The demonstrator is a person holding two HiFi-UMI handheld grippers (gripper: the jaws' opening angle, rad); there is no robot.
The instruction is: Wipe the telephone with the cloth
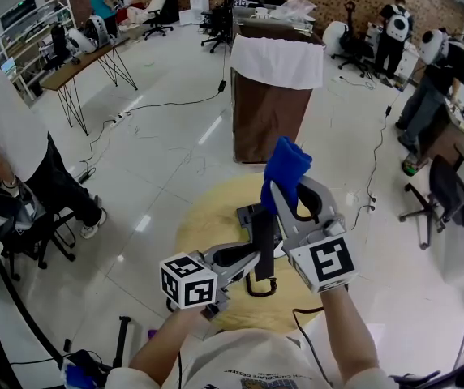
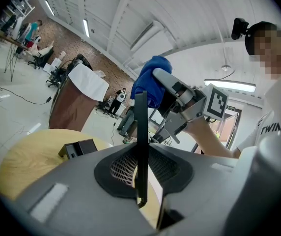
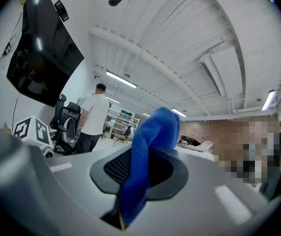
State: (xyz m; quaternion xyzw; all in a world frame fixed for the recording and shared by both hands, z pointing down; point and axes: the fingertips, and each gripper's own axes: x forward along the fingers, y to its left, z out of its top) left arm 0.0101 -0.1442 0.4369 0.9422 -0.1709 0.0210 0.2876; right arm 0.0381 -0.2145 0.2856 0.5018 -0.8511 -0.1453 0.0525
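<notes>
My left gripper [image 1: 258,248] is shut on a black telephone handset [image 1: 265,232] and holds it above the round wooden table [image 1: 208,225]. In the left gripper view the handset [image 2: 140,132] stands edge-on as a thin black bar between the jaws of the left gripper [image 2: 140,173]. My right gripper [image 1: 287,191] is shut on a blue cloth [image 1: 285,167], held just beside and above the handset. The cloth [image 3: 150,151] bulges up out of the jaws of the right gripper [image 3: 140,178]. A small black telephone base [image 2: 77,148] lies on the table. A black cord [image 1: 261,286] loops below the handset.
A brown stand [image 1: 268,112] draped with white cloth stands beyond the table. A seated person [image 1: 21,160] is at the left, with other people and office chairs at the back and right. Cables run across the white floor [image 1: 167,104].
</notes>
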